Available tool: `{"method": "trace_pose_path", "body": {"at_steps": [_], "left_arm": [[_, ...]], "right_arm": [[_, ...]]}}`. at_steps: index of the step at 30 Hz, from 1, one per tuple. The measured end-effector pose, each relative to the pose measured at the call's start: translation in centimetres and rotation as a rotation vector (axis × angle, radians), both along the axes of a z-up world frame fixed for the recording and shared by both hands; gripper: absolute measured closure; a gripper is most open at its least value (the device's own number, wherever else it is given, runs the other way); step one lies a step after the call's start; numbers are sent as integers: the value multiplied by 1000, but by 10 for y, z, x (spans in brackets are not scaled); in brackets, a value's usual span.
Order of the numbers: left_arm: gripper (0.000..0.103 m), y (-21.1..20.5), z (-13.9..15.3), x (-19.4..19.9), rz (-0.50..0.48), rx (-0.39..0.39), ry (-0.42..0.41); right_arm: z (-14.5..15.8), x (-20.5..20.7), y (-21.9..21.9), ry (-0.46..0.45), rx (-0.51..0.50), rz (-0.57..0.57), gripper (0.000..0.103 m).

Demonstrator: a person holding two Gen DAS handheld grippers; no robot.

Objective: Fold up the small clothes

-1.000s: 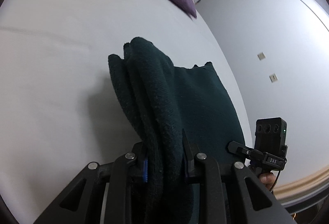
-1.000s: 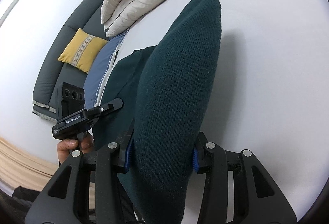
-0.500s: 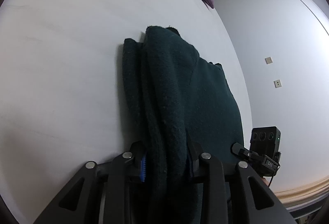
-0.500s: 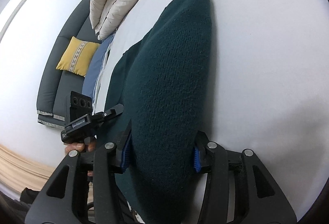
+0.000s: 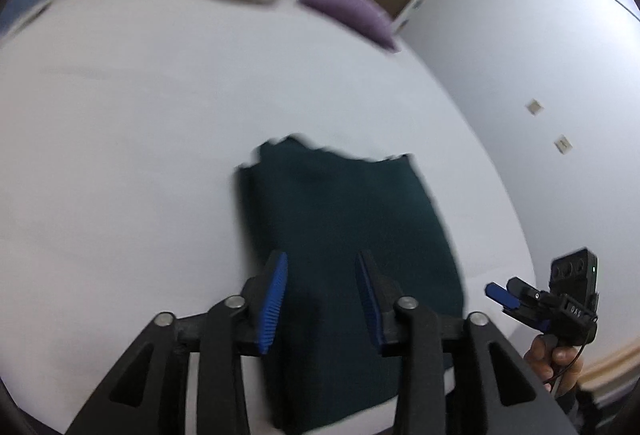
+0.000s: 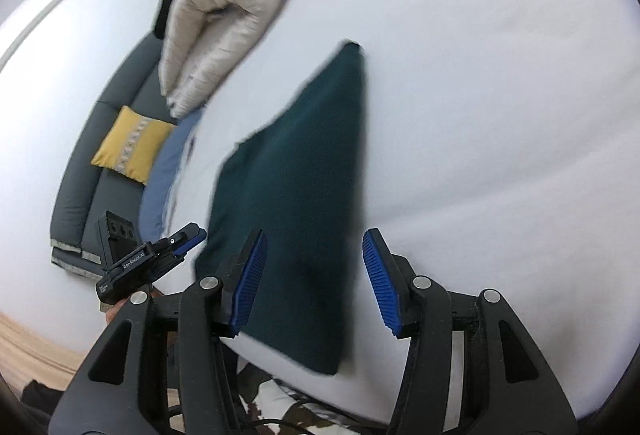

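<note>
A dark green knitted garment [image 5: 344, 235] lies folded flat on the white bed [image 5: 140, 155]. It also shows in the right wrist view [image 6: 304, 203]. My left gripper [image 5: 322, 299] is open and empty, above the garment's near edge. My right gripper [image 6: 316, 275] is open and empty, above the garment's near right part. Each gripper shows in the other's view, the right one [image 5: 560, 303] at the bed's right edge and the left one [image 6: 148, 255] at the left.
A beige duvet [image 6: 216, 31] lies bunched at the bed's far end, beside a purple cushion [image 5: 352, 15]. A grey sofa [image 6: 92, 171] with a yellow cushion [image 6: 132, 143] stands past the bed's left side. A wall [image 5: 540, 75] lies to the right.
Both grippers have opened and let go of the garment. It now lies flat on the bed, and both grippers have drawn back above its near edge.
</note>
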State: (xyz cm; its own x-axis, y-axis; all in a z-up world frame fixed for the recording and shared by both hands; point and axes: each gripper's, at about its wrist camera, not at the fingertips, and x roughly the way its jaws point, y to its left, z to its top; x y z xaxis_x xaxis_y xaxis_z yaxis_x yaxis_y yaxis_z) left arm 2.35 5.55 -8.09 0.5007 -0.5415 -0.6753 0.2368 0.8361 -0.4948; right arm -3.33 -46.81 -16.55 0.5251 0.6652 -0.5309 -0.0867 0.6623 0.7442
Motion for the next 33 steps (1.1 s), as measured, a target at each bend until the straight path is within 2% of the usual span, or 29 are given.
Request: {"method": "trace_pose_path", "body": {"at_steps": [3, 5, 8, 10, 12, 16, 19, 22, 24, 25, 28, 29, 30, 32, 33], "left_arm": [[57, -20, 4, -12, -49, 15, -43], [56, -38, -11, -13, -89, 43, -19], [57, -47, -41, -12, -100, 61, 46], [59, -43, -53, -14, -94, 57, 42], [59, -39, -58, -18, -92, 31, 30], [59, -34, -60, -24, -91, 9, 7], [59, -33, -54, -32, -78, 22, -14], [57, -31, -39, -48, -42, 86, -79], [50, -29, -26, -57, -7, 140, -140], [41, -28, -15, -63, 17, 170, -185], [18, -23, 21, -83, 103, 251, -351], [7, -22, 33, -89, 136, 274, -406], [2, -20, 47, -97, 177, 297, -464], [0, -19, 67, -109, 233, 322, -556], [0, -19, 79, -116, 257, 336, -602]], "right_arm": [[15, -10, 13, -46, 77, 76, 54], [15, -13, 29, -54, 107, 138, 54], [-9, -16, 41, 11, 109, 174, 54], [-34, -20, 45, 82, 76, 182, 54], [-50, -27, 49, 86, 71, 190, 56], [-53, -43, 44, 71, 97, 186, 56], [-50, -52, 43, 78, 71, 180, 56], [-26, -61, 44, 40, -12, 145, 55], [-15, -70, 29, 2, -102, 116, 54], [1, -75, 31, -42, -195, 88, 53], [39, -82, 36, -156, -382, 37, 51], [53, -85, 41, -202, -447, 13, 47], [62, -87, 45, -233, -485, -2, 44], [86, -95, 56, -326, -585, -46, 32], [96, -98, 62, -368, -622, -65, 30]]}}
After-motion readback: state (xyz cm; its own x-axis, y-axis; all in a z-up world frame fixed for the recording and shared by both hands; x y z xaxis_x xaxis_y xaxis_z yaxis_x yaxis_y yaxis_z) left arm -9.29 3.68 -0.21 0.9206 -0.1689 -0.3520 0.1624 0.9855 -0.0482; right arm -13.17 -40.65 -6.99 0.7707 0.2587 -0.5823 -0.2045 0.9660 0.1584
